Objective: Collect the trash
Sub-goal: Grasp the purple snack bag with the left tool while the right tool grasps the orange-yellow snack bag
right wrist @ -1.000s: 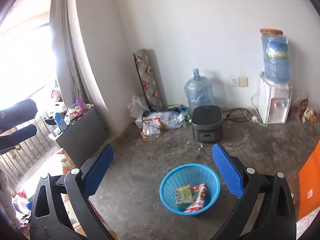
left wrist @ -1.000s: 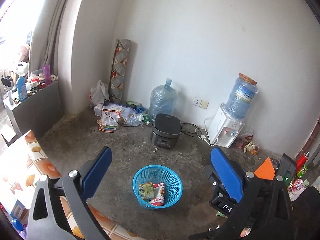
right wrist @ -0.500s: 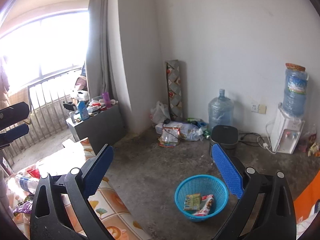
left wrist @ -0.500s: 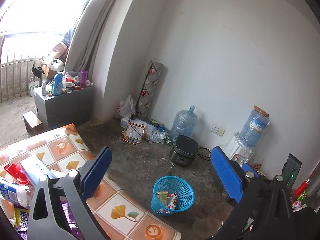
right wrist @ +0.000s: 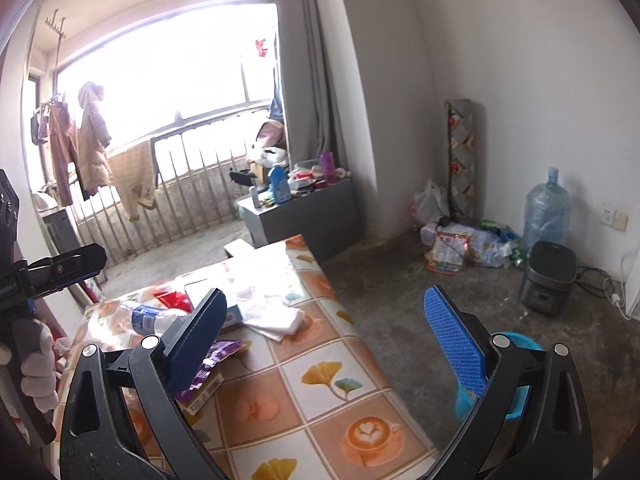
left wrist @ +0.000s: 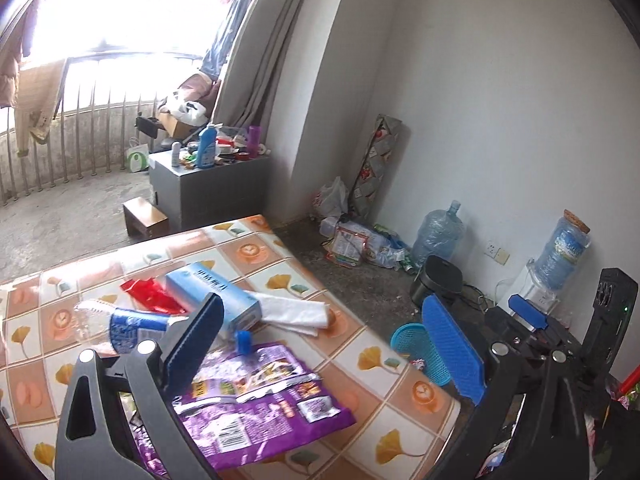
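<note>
While both grippers hang above the patterned tabletop (left wrist: 400,396), their blue-padded fingers stand spread wide with nothing between them. Under the left gripper (left wrist: 320,356), a purple snack wrapper (left wrist: 264,404) lies flat, reaching from the left finger (left wrist: 192,344) toward the middle of the gap. Just beyond that finger's tip are a clear plastic bottle (left wrist: 120,328) on its side, its blue cap (left wrist: 243,340) near the wrapper's top edge, a light blue carton (left wrist: 216,296), a red wrapper (left wrist: 152,296) and a white folded plastic bag (left wrist: 292,312) touching the carton. Partly behind the right finger (left wrist: 452,348), on the floor past the tabletop's edge, sits the blue basket (left wrist: 412,340).

In the right wrist view, the right gripper (right wrist: 324,344) frames bare tabletop; the bottle (right wrist: 132,320) and purple wrapper (right wrist: 216,356) lie by its left finger (right wrist: 196,340), and the basket (right wrist: 516,340) peeks out behind its right finger (right wrist: 456,344).
</note>
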`<state>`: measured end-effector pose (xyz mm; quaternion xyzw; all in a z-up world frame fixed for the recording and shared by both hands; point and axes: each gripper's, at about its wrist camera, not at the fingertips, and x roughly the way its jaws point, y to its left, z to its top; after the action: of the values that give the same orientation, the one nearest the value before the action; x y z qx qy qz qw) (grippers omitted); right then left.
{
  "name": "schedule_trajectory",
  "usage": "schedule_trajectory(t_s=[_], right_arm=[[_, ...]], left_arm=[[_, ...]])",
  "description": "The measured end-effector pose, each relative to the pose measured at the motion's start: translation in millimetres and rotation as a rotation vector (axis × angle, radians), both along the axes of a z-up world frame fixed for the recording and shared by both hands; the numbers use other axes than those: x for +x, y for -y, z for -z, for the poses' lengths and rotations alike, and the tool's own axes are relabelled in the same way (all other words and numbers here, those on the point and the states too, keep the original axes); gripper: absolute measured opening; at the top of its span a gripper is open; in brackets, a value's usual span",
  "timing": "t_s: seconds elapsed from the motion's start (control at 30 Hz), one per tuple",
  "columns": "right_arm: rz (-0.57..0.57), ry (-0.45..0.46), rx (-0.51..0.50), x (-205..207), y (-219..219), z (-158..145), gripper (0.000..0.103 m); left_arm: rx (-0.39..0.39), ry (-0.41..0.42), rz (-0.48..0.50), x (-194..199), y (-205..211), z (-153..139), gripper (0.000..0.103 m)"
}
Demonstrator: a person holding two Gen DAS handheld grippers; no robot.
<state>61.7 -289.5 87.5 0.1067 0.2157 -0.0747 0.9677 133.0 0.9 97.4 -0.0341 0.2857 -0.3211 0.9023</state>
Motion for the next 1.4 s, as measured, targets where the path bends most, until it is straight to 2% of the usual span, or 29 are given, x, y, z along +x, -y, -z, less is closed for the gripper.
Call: schedule_trajectory(t_s=[0.2, 0.4, 0.6, 0.93, 1.1, 1.2, 1.3, 1.37, 1.4], right_arm=[[-0.106, -0.062, 0.073, 10, -17, 15, 0.095], [-0.104, -0.125, 0.152, -1, -5, 30, 0.093], [-0.135, -0.188, 0.233, 5, -10, 41, 0.084], [-0.314, -0.282, 0.379, 41, -53, 52, 0.069], [-0.349, -0.363, 0.553, 57, -56, 69, 0.061], [-0.373, -0.409, 0.675, 67, -56, 80, 0.054], [-0.409, -0.428, 0.766, 71, -59, 84, 0.039], [-0.441, -0.426, 0.811, 71, -62, 82, 0.017], [-0.459, -0.423, 0.842, 71, -63, 81, 0.013]], left_arm=[[0.013, -0.068, -0.099, 10, -47, 24, 0.097], [-0.005, -0.098, -0.174, 19, -75, 35, 0.097], [-0.044, -0.173, -0.204, 23, -98, 57, 0.097], [-0.06, -0.241, -0.225, 25, -125, 83, 0.079], [-0.017, -0.263, -0.243, 32, -127, 99, 0.066], [-0.003, -0.295, -0.235, 39, -126, 111, 0.056], [-0.01, -0.311, -0.214, 42, -125, 117, 0.048], [-0.008, -0.305, -0.205, 42, -125, 118, 0.044], [-0.009, -0.302, -0.2, 41, -125, 118, 0.043]])
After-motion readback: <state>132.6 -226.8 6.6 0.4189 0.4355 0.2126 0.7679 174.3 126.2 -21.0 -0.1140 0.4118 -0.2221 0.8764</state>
